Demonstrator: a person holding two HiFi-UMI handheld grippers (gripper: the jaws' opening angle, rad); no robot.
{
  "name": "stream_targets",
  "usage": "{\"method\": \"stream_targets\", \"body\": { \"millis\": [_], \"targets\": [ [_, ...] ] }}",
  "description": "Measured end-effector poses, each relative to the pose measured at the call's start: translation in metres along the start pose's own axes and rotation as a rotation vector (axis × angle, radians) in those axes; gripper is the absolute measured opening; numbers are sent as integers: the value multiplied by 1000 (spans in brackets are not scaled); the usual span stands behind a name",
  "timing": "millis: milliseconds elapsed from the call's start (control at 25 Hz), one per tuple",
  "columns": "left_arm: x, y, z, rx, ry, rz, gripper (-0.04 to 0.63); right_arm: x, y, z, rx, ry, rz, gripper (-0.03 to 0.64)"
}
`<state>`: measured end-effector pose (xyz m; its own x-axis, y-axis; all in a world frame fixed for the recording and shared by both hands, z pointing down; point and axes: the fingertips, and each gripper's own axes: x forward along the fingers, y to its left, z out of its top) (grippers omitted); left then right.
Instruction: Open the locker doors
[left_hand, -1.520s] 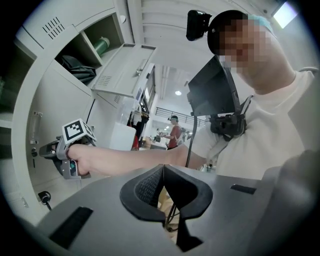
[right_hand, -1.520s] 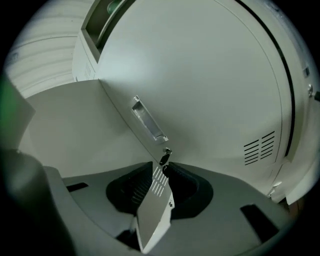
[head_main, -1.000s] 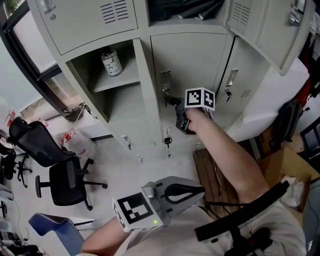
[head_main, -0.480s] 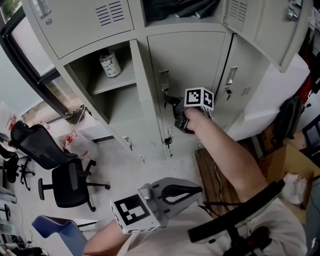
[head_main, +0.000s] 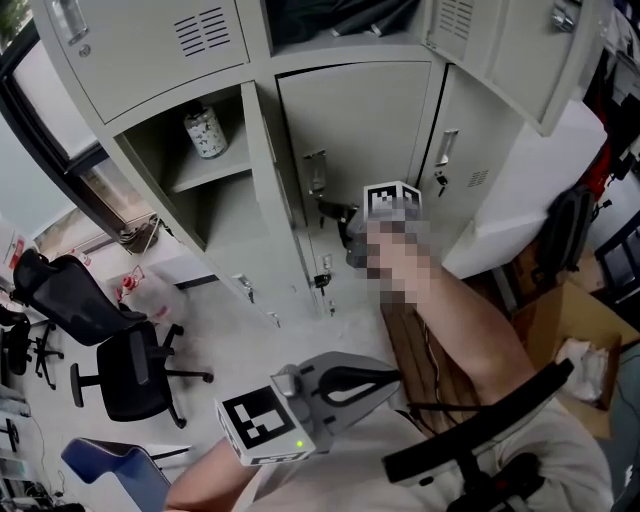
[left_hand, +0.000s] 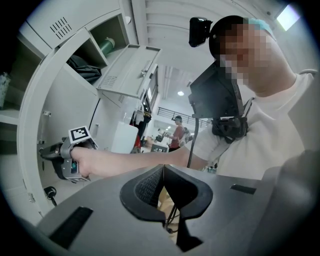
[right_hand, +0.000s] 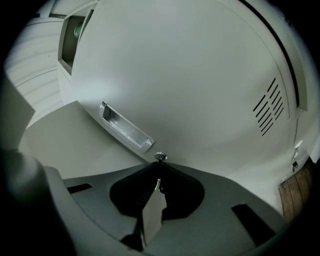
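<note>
The middle lower locker door (head_main: 370, 130) is grey and stands shut, with a recessed metal handle (right_hand: 126, 131) and a small lock (right_hand: 160, 157) below it. My right gripper (head_main: 330, 210) is pressed up to that lock. Its jaws (right_hand: 159, 167) are shut on the key there, and a pale tag hangs between them. My left gripper (head_main: 395, 378) is held low by my body, away from the lockers, shut on nothing (left_hand: 163, 167). The lower left locker (head_main: 215, 205) is open, with a patterned can (head_main: 204, 132) on its shelf.
The lower right locker door (head_main: 470, 170) is shut, with a key in it. Open upper doors (head_main: 150, 50) hang overhead. Black office chairs (head_main: 130, 370) stand at the left, a wooden pallet (head_main: 420, 340) and a cardboard box (head_main: 565, 340) at the right.
The head view has drifted, so the lockers sit further left and lower in the picture. My right gripper stays at the middle door's lock. The left gripper has barely moved.
</note>
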<state>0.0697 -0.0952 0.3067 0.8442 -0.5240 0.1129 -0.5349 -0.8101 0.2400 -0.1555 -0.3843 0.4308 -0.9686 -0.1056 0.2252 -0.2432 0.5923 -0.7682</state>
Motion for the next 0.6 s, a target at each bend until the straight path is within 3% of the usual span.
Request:
{"method": "stream_targets", "body": {
  "millis": [600],
  "targets": [
    [38,-16,4,7,-7,-83,11,-80,8,-39,-83,124,53,26]
  ]
}}
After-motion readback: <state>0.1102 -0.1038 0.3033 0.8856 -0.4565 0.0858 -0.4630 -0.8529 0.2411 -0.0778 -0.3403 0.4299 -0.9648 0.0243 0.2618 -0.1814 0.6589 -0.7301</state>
